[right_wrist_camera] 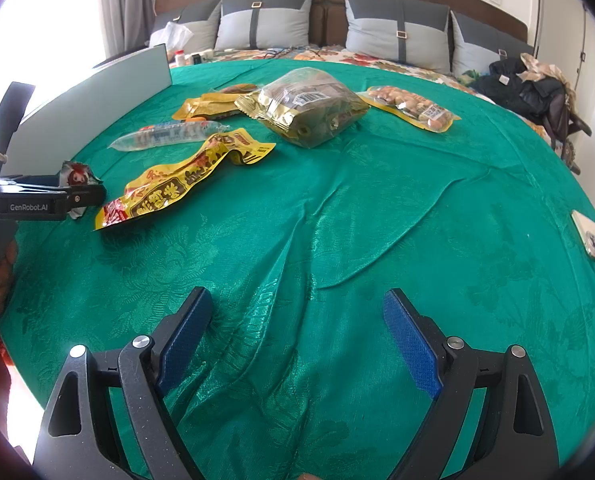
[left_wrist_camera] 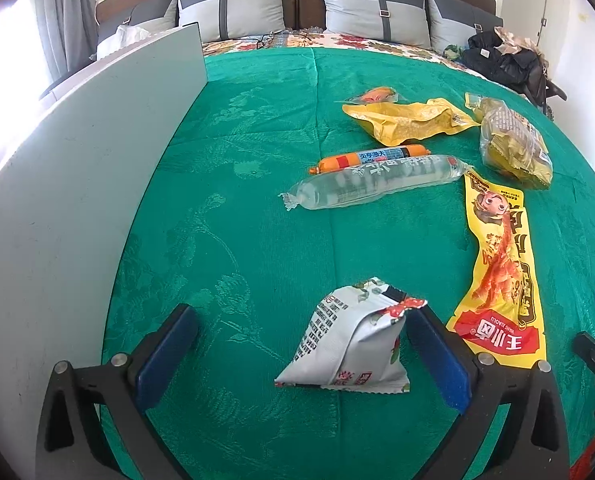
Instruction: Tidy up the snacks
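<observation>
A white snack packet (left_wrist_camera: 349, 344) with red print stands on the green cloth (left_wrist_camera: 257, 240) between the fingers of my left gripper (left_wrist_camera: 301, 312). The gripper is open wide. The packet leans close to the right finger, and the left finger is well clear of it. In the right wrist view the same left gripper (right_wrist_camera: 93, 196) and packet (right_wrist_camera: 75, 176) show at the far left. My right gripper (right_wrist_camera: 297, 297) is open over bare cloth with nothing between its fingers. A long yellow packet (left_wrist_camera: 497, 272) lies just right of the white one.
Further back lie a clear tube of white sweets (left_wrist_camera: 373, 182), an orange sausage (left_wrist_camera: 373, 158), a yellow bag (left_wrist_camera: 405, 118), a gold-and-clear bag (right_wrist_camera: 309, 108) and a peanut packet (right_wrist_camera: 413, 108). A white board (left_wrist_camera: 77, 160) stands along the left. Dark clothes (right_wrist_camera: 525, 84) lie at the back right.
</observation>
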Demonstrator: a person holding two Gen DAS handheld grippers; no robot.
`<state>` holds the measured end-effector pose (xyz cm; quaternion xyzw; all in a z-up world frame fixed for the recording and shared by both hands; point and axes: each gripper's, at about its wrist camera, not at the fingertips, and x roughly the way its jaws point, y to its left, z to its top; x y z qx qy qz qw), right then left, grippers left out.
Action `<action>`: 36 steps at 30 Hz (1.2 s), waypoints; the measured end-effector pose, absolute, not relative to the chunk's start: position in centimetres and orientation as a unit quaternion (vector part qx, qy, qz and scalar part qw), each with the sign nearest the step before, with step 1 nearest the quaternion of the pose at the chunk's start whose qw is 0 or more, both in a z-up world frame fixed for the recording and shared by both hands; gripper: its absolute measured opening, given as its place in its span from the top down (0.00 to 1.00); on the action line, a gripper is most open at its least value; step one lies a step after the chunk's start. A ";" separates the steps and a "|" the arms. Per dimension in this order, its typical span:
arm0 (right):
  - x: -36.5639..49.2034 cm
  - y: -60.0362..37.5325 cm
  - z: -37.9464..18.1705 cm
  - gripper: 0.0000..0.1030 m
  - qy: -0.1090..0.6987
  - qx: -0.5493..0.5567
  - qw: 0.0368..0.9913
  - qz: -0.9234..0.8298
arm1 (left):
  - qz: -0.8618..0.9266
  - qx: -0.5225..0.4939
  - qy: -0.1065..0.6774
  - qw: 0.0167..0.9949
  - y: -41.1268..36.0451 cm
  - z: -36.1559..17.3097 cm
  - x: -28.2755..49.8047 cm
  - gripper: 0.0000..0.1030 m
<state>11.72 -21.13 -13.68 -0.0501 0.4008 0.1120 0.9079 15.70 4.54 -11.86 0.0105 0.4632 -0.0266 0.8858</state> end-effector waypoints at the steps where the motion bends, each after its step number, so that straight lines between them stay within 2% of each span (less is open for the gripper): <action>1: 11.7 -21.1 -13.7 0.12 0.401 -0.050 0.908 0.112 | -0.026 0.010 0.463 0.886 4.5 -11.9 15.7 0.00; 8: 11.8 -21.1 -13.5 0.12 0.404 -0.051 0.907 0.111 | -0.028 0.010 0.462 0.886 4.6 -11.9 15.6 0.00; 11: 12.6 -21.0 -13.0 0.13 0.439 -0.040 0.893 0.091 | -0.028 0.010 0.462 0.886 4.6 -11.9 15.6 0.00; 21: 19.1 -19.3 -10.9 0.14 0.525 0.183 0.823 0.119 | -0.028 0.010 0.462 0.886 4.6 -11.9 15.6 0.00; 32: 23.6 -10.3 -12.1 0.13 0.556 0.017 0.825 0.098 | -0.028 0.010 0.462 0.887 4.6 -11.9 15.5 0.00; 36: 22.6 -8.8 -12.5 0.18 0.552 -0.071 0.823 0.117 | -0.027 0.010 0.462 0.887 4.6 -11.9 15.5 0.00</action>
